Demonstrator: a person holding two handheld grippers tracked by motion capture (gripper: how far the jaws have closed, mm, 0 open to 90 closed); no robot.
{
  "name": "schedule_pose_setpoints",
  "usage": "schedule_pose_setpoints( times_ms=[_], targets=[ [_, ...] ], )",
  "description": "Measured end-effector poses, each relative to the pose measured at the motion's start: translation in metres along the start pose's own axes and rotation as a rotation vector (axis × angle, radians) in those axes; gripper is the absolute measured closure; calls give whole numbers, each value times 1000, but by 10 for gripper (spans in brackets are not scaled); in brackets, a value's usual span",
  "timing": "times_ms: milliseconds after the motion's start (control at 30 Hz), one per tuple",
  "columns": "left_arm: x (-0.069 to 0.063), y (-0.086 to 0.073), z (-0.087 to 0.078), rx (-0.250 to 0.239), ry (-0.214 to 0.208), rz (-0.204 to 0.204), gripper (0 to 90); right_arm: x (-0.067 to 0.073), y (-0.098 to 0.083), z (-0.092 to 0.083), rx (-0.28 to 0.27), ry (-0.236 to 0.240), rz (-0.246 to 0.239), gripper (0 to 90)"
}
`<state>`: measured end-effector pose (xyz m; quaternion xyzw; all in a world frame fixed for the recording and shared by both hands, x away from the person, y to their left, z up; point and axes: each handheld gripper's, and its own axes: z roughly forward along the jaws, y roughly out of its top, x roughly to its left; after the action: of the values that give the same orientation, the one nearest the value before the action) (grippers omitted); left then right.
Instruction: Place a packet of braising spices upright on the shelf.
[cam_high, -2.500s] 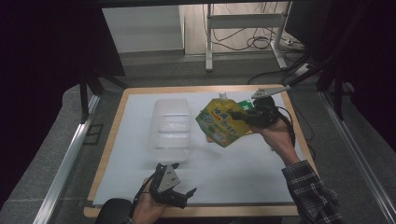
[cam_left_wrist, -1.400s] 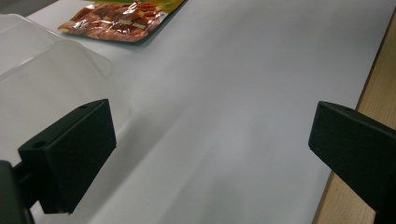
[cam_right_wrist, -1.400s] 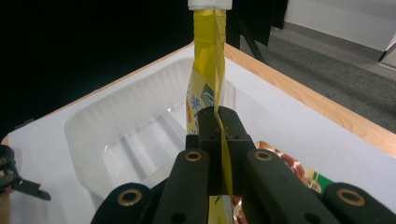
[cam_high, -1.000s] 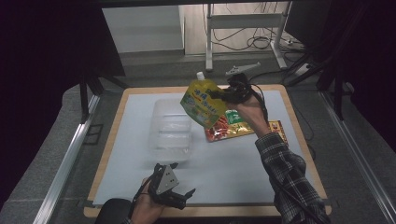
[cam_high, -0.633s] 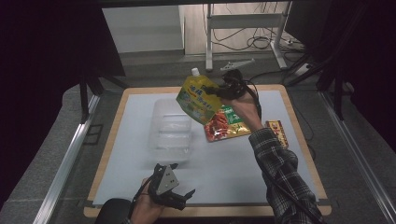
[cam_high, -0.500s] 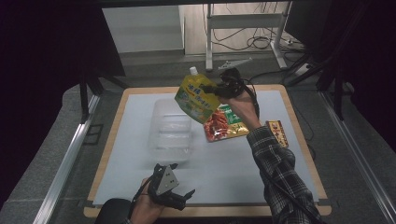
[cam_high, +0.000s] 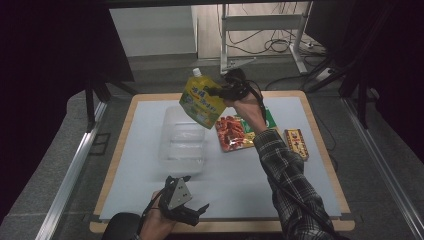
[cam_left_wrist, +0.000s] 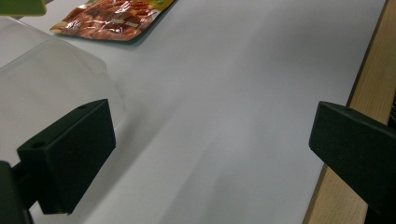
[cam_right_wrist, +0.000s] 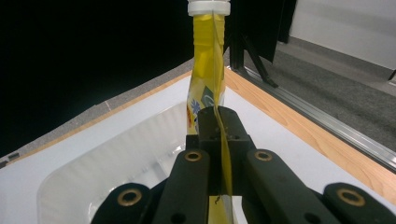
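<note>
Right tool: clamped on the side edge of a yellow pouch, held in the air at about 12 o'clock of the counter. In the right gripper view the jaws press together on the pouch's thin seam, the white cap at the top.
Pouch: hangs tilted, cap up and away from the person, its lower corner over the far end of the tub — not touching it, as far as the high view shows.
Tub: clear plastic, open on top, lying on the white mat left of centre, at about 10 o'clock from the mat's middle.
Left tool: jaws wide apart with nothing between them, resting low at 6 o'clock near the front edge. In the left gripper view the tub's near wall lies just beside one jaw.
Red packet: flat on the mat at about 1 o'clock, just right of the tub, under the right forearm.
Small box: flat at about 3 o'clock — well apart from the tub, near the right edge.
</note>
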<state>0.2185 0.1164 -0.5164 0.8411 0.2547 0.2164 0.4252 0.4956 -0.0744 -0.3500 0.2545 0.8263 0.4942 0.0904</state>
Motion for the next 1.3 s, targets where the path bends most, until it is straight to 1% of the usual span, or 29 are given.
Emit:
schedule_pose_setpoints(
  times_ms=[33, 267, 367, 467, 533, 600, 667, 800, 900, 1000, 1100, 1200, 1300],
  targets=[
    [-1, 0, 0, -7, 0, -7, 2, 0, 1, 3, 1, 1, 0, 890],
    [-1, 0, 0, -9, 0, -4, 2, 4, 8, 20, 8, 13, -16, 890],
    [0, 0, 0, -10, -2, -6, 2, 7, 11, 25, 8, 11, -33, 890],
    [0, 0, 0, -10, -2, -5, 2, 7, 14, 30, 0, 17, -27, 890],
    [-1, 0, 0, -10, -3, -3, 2, 8, 14, 35, 18, 24, -35, 890],
    [0, 0, 0, -10, -4, -6, 2, 10, 14, 40, 40, 21, -49, 890],
    [0, 0, -1, -11, -4, -7, 2, 10, 13, 46, 54, 26, -52, 890],
    [0, 0, 0, -10, -7, -7, 2, 9, 9, 57, 100, 43, -48, 886],
    [0, 0, 0, -7, -8, -8, 2, 8, 5, 66, 113, 45, -42, 884],
    [0, 0, 0, -9, -10, -7, 2, 6, 3, 73, 109, 54, -26, 882],
    [0, 0, 0, -8, -11, -7, 2, 5, 2, 78, 84, 63, -12, 878],
    [0, 0, 0, -10, -13, -7, 2, 4, 0, 84, 79, 62, 12, 878],
    [-1, 0, 1, -10, -15, -6, 2, 4, -4, 91, 74, 61, 22, 880]
  ],
)
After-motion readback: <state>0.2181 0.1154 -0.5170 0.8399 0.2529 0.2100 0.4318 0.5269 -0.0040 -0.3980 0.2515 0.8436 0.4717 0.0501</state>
